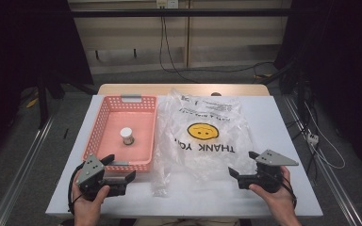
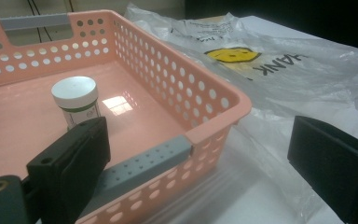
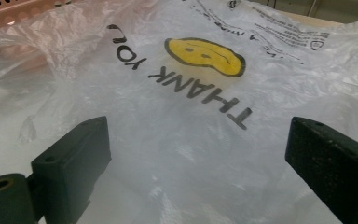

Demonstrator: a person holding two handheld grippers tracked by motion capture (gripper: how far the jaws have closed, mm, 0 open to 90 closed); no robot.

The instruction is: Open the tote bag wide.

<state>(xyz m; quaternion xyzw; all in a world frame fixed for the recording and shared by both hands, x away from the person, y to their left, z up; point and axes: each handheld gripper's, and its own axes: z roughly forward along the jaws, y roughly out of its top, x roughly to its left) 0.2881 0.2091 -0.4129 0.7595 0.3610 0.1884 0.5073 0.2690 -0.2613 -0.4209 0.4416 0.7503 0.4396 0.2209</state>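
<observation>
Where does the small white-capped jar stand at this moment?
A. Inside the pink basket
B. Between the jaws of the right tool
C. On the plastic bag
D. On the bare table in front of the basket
A: the jar stands upright on the floor of the pink basket, beside the plastic bag.

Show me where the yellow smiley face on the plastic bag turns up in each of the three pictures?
High view: the smiley face sits just right of centre, upside down, beyond THANK YOU.
Left gripper view: upper right, past the pink basket's corner.
Right gripper view: upper middle, between the open jaws.
Shared landmark: the black THANK YOU lettering beside it.
</observation>
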